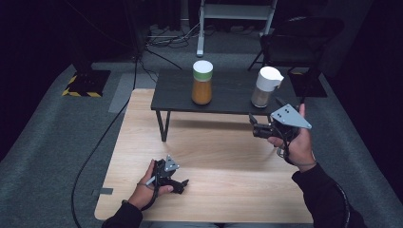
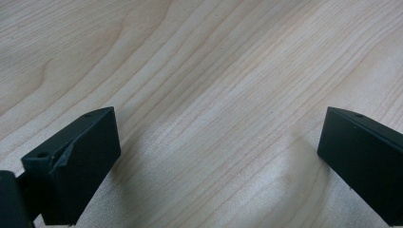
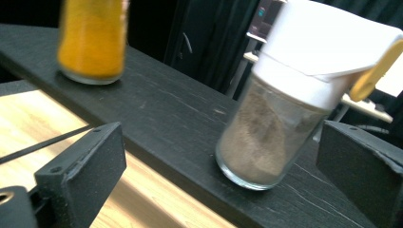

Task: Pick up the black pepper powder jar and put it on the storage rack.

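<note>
- Glass shaker jar with a white flip-top lid and brownish-grey powder stands upright near the right end of a low black wooden shelf, which sits on the pale wood-grain desk.
- Right tool, held up in the person's right hand, hovers just in front of that jar with its jaws spread wide and empty; the right gripper view frames the jar between the two black jaws, not yet touched.
- Judged from this, the step in hand is the approach to the grey-powder jar, with no grasp made so far.
- Next move likely calls for easing the right tool forward until the jaws flank the glass body below the lid, then closing squarely so the smooth round wall does not slip or tip.
- Lid shows a yellowish tab jutting to one side; the powder fills roughly the lower glass part.
- Second glass jar of orange powder with a white-and-green cap stands well apart, toward the shelf's left.
- Left tool rests low on the desk, jaws wide apart over bare wood, holding nothing.
</note>
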{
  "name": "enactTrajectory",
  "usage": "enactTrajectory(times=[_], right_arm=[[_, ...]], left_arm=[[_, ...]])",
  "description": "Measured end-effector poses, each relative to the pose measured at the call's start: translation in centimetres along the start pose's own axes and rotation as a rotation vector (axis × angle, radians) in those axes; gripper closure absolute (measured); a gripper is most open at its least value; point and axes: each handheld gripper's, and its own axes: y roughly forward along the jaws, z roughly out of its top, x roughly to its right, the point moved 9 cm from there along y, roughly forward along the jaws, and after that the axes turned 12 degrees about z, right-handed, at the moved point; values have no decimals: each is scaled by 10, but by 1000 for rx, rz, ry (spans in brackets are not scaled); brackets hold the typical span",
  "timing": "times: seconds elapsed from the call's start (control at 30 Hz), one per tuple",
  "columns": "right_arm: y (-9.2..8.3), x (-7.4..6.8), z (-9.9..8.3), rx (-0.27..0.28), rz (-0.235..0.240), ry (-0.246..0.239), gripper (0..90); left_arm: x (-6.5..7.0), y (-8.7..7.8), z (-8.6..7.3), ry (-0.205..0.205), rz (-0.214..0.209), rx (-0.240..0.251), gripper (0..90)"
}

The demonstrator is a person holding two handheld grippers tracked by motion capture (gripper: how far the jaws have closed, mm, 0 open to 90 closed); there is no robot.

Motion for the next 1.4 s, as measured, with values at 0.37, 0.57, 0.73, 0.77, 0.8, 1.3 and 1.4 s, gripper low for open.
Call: enactTrajectory(times=[0.37,0.57,0.73,0.77,0.8,1.3,1.4], right_arm=[[-9,-25,-28,11,22,-83,22],[-11,-36,-45,-6,52,-94,15],[-10,-44,-60,-23,77,-86,15],[-10,-45,-64,-27,81,-79,15],[-10,-46,-67,-36,85,-73,15],[-7,-61,-107,-130,115,-81,15],[-6,-63,-113,-150,124,-86,15]], left_arm=[[0,0,0,0,0,0,4],[0,0,0,-1,0,-1,4],[0,0,0,-2,0,-1,4],[0,0,0,-1,0,1,4],[0,0,0,-2,0,-1,4],[0,0,0,-1,-1,0,4],[0,0,0,-1,0,1,4]])
